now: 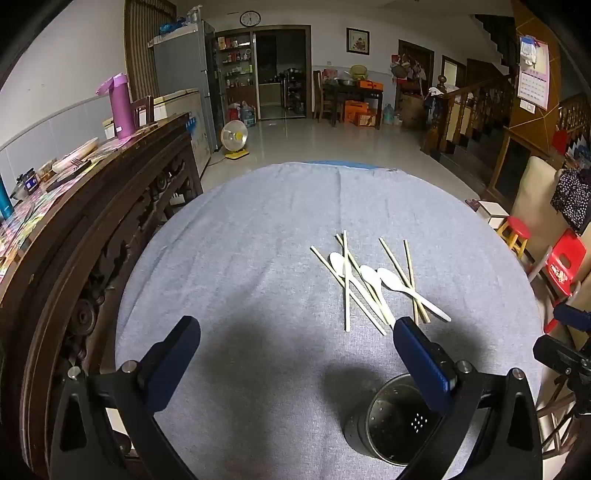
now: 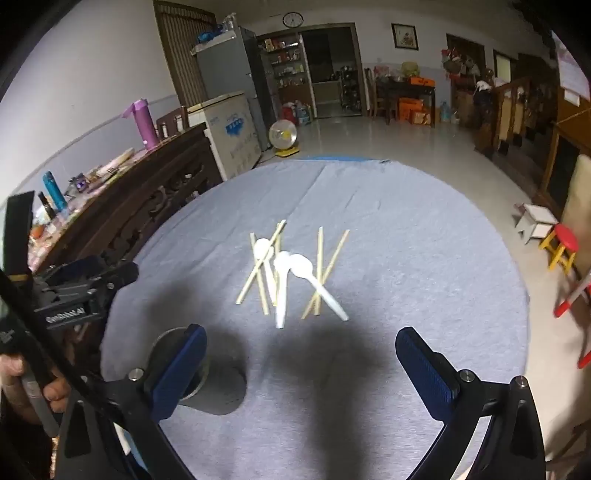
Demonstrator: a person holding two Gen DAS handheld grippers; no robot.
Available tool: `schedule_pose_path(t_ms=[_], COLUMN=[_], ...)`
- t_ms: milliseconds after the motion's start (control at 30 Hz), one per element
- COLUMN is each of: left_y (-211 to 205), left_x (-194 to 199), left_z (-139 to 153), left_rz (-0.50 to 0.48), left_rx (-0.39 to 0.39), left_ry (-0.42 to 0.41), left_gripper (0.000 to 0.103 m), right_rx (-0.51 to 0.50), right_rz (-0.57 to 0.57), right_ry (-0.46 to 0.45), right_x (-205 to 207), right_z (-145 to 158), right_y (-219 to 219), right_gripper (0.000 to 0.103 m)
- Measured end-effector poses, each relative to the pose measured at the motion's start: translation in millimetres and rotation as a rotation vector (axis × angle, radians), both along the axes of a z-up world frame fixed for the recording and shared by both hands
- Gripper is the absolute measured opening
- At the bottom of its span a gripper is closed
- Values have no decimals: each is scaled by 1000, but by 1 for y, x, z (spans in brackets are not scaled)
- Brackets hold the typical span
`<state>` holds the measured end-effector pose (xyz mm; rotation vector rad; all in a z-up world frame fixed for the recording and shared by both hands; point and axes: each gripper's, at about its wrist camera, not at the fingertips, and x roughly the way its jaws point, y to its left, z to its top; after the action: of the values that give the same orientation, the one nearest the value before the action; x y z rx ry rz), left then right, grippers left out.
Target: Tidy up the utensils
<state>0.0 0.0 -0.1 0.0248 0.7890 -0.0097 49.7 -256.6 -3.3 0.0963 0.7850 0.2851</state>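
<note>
- Left wrist view: a perforated metal holder (image 1: 397,424) is seen standing on the grey tablecloth (image 1: 240,277), with nothing visible inside.
- Chopsticks (image 1: 346,284) and white spoons (image 1: 410,291) are piled loosely mid-table, well apart from the holder.
- Left gripper (image 1: 295,336) and right gripper (image 2: 301,341) are both held spread apart, gripping nothing.
- Lettering on the left gripper's body is too blurred to be read.

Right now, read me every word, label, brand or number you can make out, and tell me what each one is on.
Left gripper body: white lettering, too blurred to quote.
Chest freezer: blue logo, unreadable.
Wall calendar: number grid too small.
Wall clock: numerals too small.
Shelf packages: labels too small.
Nothing written on the spoons, chopsticks or metal holder.
</note>
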Motion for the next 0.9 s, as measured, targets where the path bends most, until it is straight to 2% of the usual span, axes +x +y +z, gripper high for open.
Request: schedule_pose_path(t_ms=[167,300,500,600,900], left_y=[0,2,-2,-2,-1], left_x=[-1,-1,2,1,0], left_z=[0,-1,2,1,-1], left_rz=[1,1,3,0,4], left_rx=[-4,-8,-7,-10,-9], left_ry=[-5,-11,-6,-12,-5], left_gripper=[103,103,103,103,103], right_rx=[21,81,9,-26,-48], right_rz=[43,43,34,-17,-94], right_ry=[34,-22,37,7,-5], right_x=[4,0,4,3,5], right_z=[-4,-1,-3,0,6], right_y=[7,6,11,5,-7], right_gripper=[103,103,103,103,103])
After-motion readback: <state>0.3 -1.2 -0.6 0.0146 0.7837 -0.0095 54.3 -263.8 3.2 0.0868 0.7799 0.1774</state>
